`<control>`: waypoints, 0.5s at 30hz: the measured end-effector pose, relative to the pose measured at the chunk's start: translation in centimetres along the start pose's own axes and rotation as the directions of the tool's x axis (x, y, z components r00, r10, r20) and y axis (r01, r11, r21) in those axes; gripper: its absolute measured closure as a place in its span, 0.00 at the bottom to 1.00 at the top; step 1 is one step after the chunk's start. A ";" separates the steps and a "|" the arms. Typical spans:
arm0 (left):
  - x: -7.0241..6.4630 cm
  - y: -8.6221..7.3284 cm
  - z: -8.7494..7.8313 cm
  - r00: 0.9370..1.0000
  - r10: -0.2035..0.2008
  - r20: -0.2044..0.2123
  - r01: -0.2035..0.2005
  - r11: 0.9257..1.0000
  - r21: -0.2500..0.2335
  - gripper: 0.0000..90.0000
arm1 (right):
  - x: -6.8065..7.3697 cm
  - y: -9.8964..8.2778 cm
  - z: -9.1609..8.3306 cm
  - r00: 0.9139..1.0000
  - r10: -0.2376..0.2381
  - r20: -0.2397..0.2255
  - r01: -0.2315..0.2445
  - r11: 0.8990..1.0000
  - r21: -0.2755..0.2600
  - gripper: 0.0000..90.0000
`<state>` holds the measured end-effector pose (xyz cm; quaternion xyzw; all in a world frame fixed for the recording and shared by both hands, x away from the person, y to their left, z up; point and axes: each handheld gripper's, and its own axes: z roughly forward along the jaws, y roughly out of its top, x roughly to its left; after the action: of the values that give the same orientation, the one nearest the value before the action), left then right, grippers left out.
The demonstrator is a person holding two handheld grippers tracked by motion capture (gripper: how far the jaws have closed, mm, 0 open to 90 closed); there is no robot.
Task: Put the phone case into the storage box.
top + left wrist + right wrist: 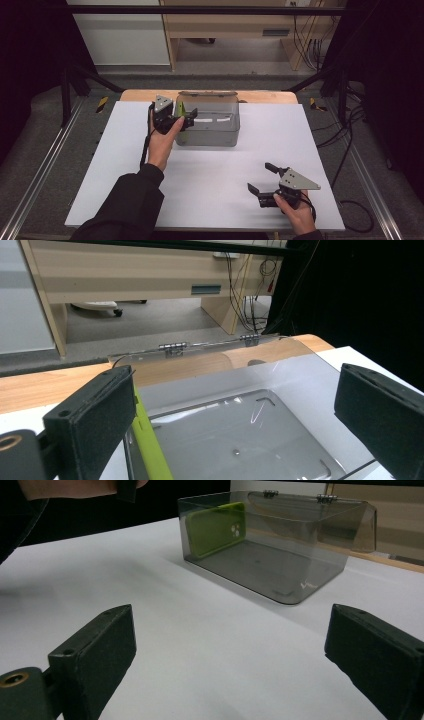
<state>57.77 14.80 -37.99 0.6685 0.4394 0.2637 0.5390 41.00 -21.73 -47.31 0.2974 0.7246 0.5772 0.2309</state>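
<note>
Hovering over the clear box's 9 o'clock end, the left gripper stood wide open and empty above the green phone case leaning inside, probably just dropped; right gripper idled agape at 5 o'clock

Left black two-jaw claw is held up at the far side, forearm in a dark sleeve stretched forward, the hand wrapped around its body and its jaws spread wide. Right black two-jaw claw sits low near the front edge, gripped in the right hand, jaws pointing left and gaping wide too.
</note>
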 end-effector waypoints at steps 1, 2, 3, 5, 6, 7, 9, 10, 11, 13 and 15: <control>0.0 0.0 -0.1 1.000 0.004 0.000 -0.004 1.000 -0.005 0.03 | 0.0 0.0 0.0 1.000 0.000 0.000 0.000 1.000 0.000 0.07; 0.0 0.0 -0.1 1.000 0.004 0.000 -0.004 1.000 -0.008 0.03 | 0.0 0.0 0.0 1.000 0.001 0.000 -0.001 1.000 0.001 0.07; -0.1 -0.1 -0.2 1.000 0.001 0.002 -0.001 1.000 -0.015 0.03 | 0.0 0.0 0.0 1.000 0.002 -0.001 -0.002 1.000 0.002 0.07; -0.1 -0.1 -0.3 1.000 0.004 0.004 -0.004 1.000 -0.018 0.03 | 0.0 0.0 0.0 1.000 0.003 0.000 -0.003 1.000 0.004 0.07; -0.1 -0.1 -0.3 1.000 0.005 0.008 -0.005 1.000 -0.020 0.03 | 0.0 0.0 0.0 1.000 0.003 0.000 -0.003 1.000 0.004 0.07; -0.1 -0.1 -0.4 1.000 0.007 0.011 -0.007 1.000 -0.021 0.03 | 0.0 0.0 0.0 1.000 0.004 0.000 -0.004 1.000 0.004 0.07; -0.2 -0.2 -0.5 1.000 0.001 0.015 -0.001 1.000 -0.024 0.03 | 0.0 0.0 0.0 1.000 0.004 0.000 -0.004 1.000 0.004 0.07; -0.2 -0.2 -0.6 1.000 0.005 0.015 -0.004 1.000 -0.027 0.03 | 0.0 0.0 0.0 1.000 0.004 0.000 -0.004 1.000 0.004 0.07; -0.2 -0.2 -0.7 1.000 0.010 0.015 -0.010 0.999 -0.034 0.03 | 0.0 0.0 0.0 1.000 0.004 -0.001 -0.004 1.000 0.003 0.07; -0.3 -0.2 -0.9 1.000 0.015 0.024 -0.014 0.999 -0.046 0.03 | 0.0 0.0 0.0 1.000 0.005 -0.001 -0.005 1.000 0.003 0.07; -0.3 -0.2 -1.0 0.999 0.019 0.027 -0.018 0.999 -0.049 0.03 | 0.0 0.0 0.0 1.000 0.005 0.000 -0.005 1.000 0.001 0.07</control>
<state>56.69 15.02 -37.88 0.6626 0.4191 0.2702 0.5588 40.97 -21.69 -47.34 0.2993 0.7243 0.5773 0.2293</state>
